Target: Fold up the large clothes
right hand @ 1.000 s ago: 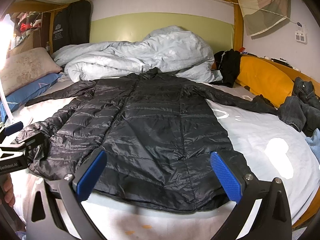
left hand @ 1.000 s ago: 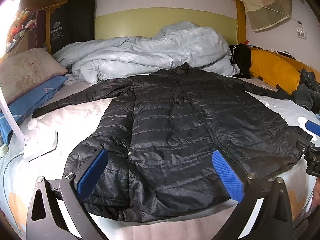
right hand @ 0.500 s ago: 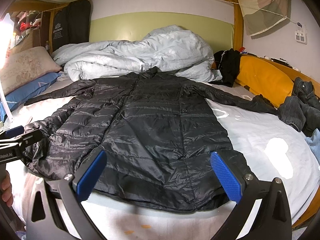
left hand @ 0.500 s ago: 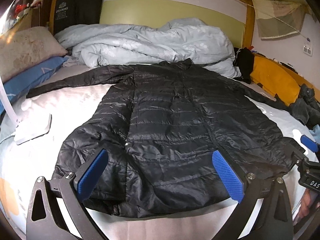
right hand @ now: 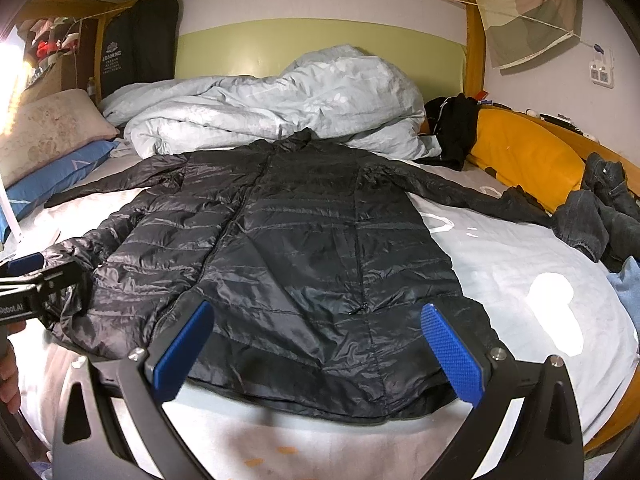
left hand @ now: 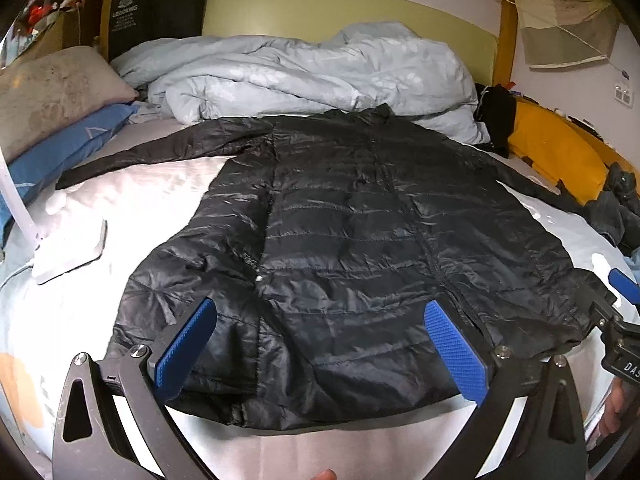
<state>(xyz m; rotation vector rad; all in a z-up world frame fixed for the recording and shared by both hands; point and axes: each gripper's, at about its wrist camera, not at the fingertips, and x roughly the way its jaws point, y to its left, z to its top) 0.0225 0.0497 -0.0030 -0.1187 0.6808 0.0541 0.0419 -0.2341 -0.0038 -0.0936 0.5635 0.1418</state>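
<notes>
A long black quilted puffer jacket point(left hand: 360, 240) lies spread flat on the bed, collar toward the headboard, sleeves out to both sides; it also shows in the right wrist view point(right hand: 304, 248). My left gripper point(left hand: 320, 344) is open and empty, hovering over the jacket's hem on its left half. My right gripper point(right hand: 316, 344) is open and empty, over the hem on the right half. Each gripper shows at the edge of the other's view: the right one point(left hand: 616, 320) at the far right, the left one point(right hand: 28, 280) at the far left.
A rumpled light-blue duvet point(right hand: 272, 104) is piled at the headboard. Pillows point(left hand: 52, 112) lie at the left, with a white flat object point(left hand: 68, 248) on the sheet. An orange cushion point(right hand: 524, 152) and dark jeans point(right hand: 600, 216) lie along the right side.
The left gripper has swung left and lifted slightly, so the jacket sits more centred in its view. The right gripper has barely moved. Both stay open.
</notes>
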